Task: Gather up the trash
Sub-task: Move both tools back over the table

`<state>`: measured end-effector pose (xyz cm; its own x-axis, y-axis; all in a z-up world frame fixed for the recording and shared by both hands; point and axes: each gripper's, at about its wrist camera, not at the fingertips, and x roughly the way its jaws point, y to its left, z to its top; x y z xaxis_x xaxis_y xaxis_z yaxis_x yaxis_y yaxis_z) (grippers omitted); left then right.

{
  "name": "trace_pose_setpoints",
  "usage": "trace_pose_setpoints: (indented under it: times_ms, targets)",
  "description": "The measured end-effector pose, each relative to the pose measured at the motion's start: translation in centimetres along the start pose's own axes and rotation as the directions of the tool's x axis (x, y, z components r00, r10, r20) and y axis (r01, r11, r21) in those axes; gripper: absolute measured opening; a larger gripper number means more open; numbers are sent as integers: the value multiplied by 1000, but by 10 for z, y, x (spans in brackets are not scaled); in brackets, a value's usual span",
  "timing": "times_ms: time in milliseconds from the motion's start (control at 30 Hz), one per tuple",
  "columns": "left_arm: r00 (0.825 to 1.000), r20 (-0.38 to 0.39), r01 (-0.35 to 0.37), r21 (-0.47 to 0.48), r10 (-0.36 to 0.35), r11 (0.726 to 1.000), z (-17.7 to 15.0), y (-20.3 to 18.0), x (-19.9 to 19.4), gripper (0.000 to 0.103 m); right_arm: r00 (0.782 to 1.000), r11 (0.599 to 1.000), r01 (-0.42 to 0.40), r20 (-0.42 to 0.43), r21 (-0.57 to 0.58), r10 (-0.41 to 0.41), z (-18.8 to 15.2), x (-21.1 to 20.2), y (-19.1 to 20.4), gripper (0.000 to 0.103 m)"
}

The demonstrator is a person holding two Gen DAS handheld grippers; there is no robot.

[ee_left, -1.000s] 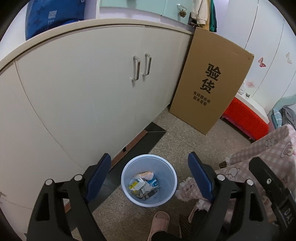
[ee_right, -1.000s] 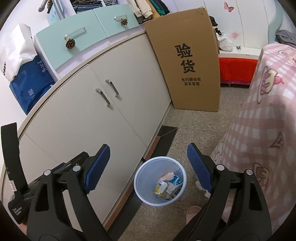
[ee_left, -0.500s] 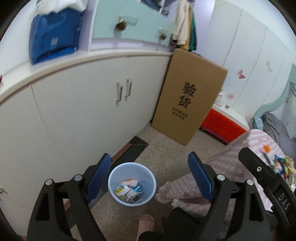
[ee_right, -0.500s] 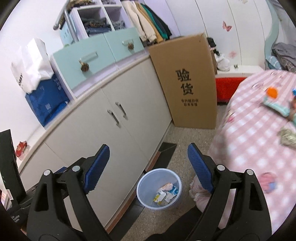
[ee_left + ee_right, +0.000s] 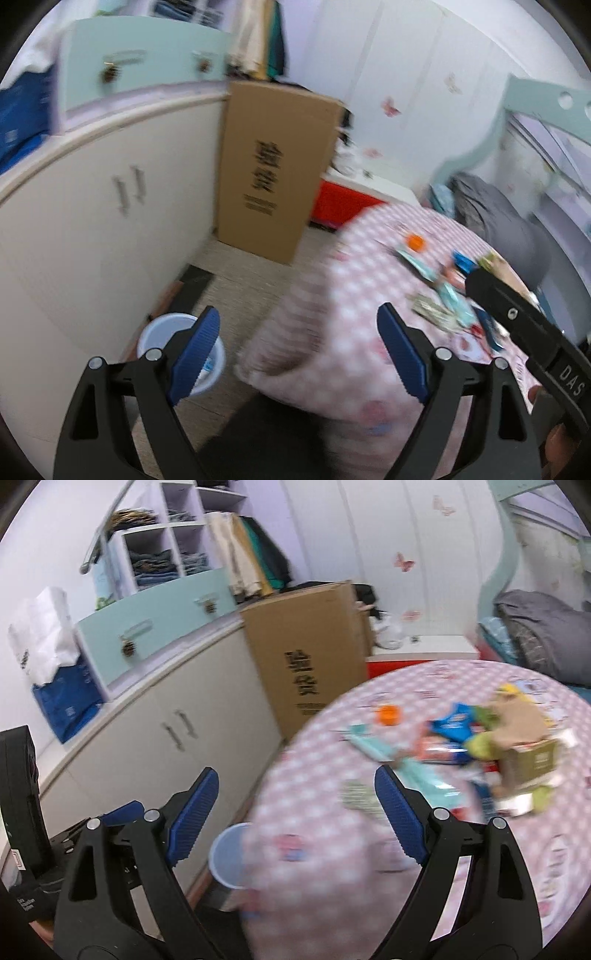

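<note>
I hold both the left gripper (image 5: 298, 345) and the right gripper (image 5: 296, 812) released and empty, to reach wrappers (image 5: 448, 729) at the bench's (image 5: 314, 775) far edge.

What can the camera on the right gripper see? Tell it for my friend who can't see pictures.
The right gripper is open and empty, pointing at a round table with a pink checked cloth strewn with blurry wrappers and a small cardboard box. A blue bin stands on the floor beside white cupboards.
</note>
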<state>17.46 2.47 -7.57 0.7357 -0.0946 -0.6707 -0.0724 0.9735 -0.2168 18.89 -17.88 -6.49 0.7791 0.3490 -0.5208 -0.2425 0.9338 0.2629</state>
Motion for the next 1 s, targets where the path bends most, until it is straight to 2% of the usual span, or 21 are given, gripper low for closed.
trace_pose_setpoints:
  times_ms: [67,167,300,467,567,633,667,800,833,900,967,1000]
  targets:
    - [999,-34,40,12,-39,999,-2,-22,11,85,1000,1000,26,-11,15,-26,2,-4,-26,85]
    - [995,-81,61,33,-58,998,-6,-56,26,85,1000,998,22,-18,52,-21,4,-8,-56,85]
    - [986,-143,91,40,-85,995,-7,-85,53,85,998,997,62,-7,47,-61,10,-10,-78,85]
    - [987,-161,24,45,-16,999,-5,-107,78,85,992,992,129,11,8,-129,13,-7,-91,85]
    - [986,-167,1,48,7,999,-2,-117,91,85,990,990,140,10,4,-140,14,-3,-98,85]
    - [983,-176,-33,62,43,998,-1,-125,101,82,989,989,145,11,5,-145,15,-2,-103,85]
    - [982,-182,-41,67,52,997,0,-127,106,76,989,989,148,10,5,-148,15,-1,-105,85]
    - [981,-163,-83,159,109,984,-1,-140,117,75,989,989,147,5,7,-147,16,3,-108,85]
    - [980,-161,-90,178,120,980,0,-141,119,72,989,989,149,4,3,-149,16,4,-107,85]
    - [980,-141,-106,232,141,967,0,-142,120,49,989,989,146,-2,-9,-146,17,5,-104,85]
    - [983,-133,-95,224,126,970,3,-132,116,28,990,990,141,-12,-23,-141,17,7,-100,85]
    - [985,-136,-74,218,105,973,5,-127,115,23,990,990,138,-18,-31,-138,17,8,-98,85]
